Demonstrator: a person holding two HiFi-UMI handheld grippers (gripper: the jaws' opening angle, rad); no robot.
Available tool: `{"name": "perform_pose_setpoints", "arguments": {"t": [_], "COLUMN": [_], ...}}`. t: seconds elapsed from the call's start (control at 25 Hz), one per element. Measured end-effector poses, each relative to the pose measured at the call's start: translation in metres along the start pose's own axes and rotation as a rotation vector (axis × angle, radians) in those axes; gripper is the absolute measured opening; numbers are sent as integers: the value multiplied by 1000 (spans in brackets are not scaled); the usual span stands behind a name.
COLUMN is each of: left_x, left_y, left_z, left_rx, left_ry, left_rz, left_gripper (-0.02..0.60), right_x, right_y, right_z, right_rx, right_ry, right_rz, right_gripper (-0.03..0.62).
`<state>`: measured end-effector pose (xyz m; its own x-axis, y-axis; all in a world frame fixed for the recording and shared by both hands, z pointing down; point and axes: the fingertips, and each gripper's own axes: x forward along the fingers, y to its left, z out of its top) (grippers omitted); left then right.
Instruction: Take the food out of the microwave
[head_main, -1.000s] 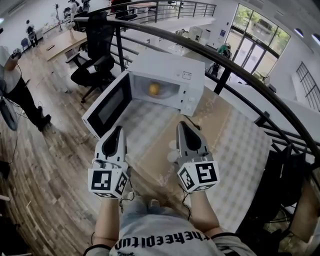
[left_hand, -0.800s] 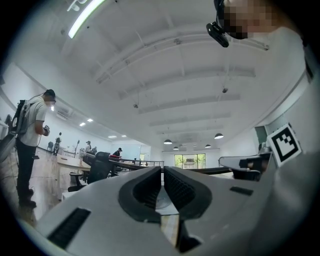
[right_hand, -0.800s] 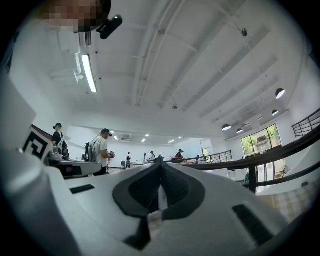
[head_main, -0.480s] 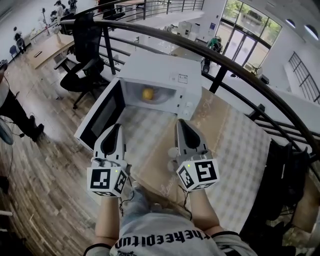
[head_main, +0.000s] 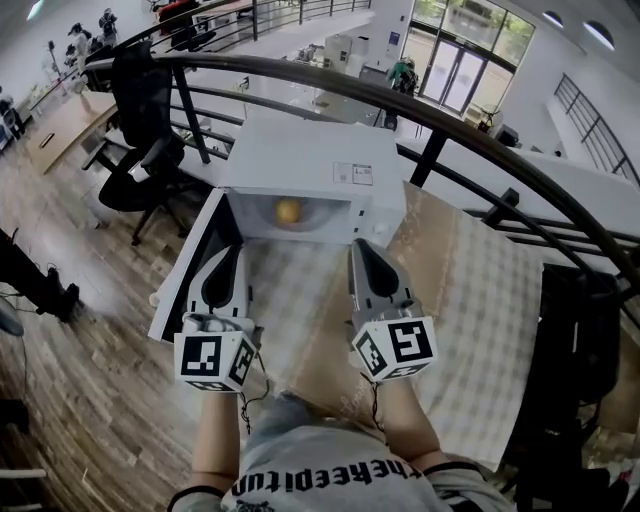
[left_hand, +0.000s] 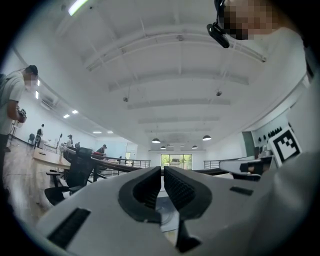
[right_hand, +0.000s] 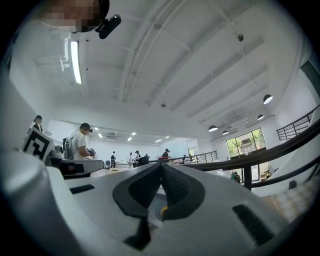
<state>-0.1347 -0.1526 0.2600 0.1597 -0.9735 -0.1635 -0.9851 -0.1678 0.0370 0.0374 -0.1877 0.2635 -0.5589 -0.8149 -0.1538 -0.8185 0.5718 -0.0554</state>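
Observation:
A white microwave (head_main: 318, 165) stands on the table with its door (head_main: 188, 268) swung open to the left. Inside its lit chamber sits a round yellow-orange piece of food (head_main: 289, 210). My left gripper (head_main: 235, 254) is shut and empty, with its tip just in front of the open door's inner face. My right gripper (head_main: 361, 246) is shut and empty too, and it points at the microwave's lower right front, below the control panel. Both grippers are short of the chamber. In the left gripper view the jaws (left_hand: 162, 172) meet with nothing between them, and the same holds for the right gripper (right_hand: 161, 167).
A checked cloth covers the table (head_main: 478, 300). A dark curved railing (head_main: 450, 112) runs behind the microwave. A black office chair (head_main: 135, 150) stands on the wooden floor at the left. Several people are far off at the back.
Both grippers have travelled forward toward the microwave, which now sits closer and more centred in the head view. Both stay shut and empty.

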Motion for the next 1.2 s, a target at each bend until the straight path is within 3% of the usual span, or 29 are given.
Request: {"name": "perform_pose_setpoints", "arguments": {"t": [0.44,0.68,1.2], "left_x": [60,79,98], "left_y": [32,39,36], "left_z": [-28,-48,-118], "left_rx": [-29,-32,-53], "left_ry": [39,73,151], "left_rz": [-89,-129,-209], "left_gripper": [18,18,18], "right_x": [52,72,85], "right_y": [-13,-12,-23], "right_z": [-27,-44,-105], "right_rx": [-3,-17,13], "right_ry": [21,40,113], "right_rz": [-89,-94,-142], "right_gripper": [5,5,5]}}
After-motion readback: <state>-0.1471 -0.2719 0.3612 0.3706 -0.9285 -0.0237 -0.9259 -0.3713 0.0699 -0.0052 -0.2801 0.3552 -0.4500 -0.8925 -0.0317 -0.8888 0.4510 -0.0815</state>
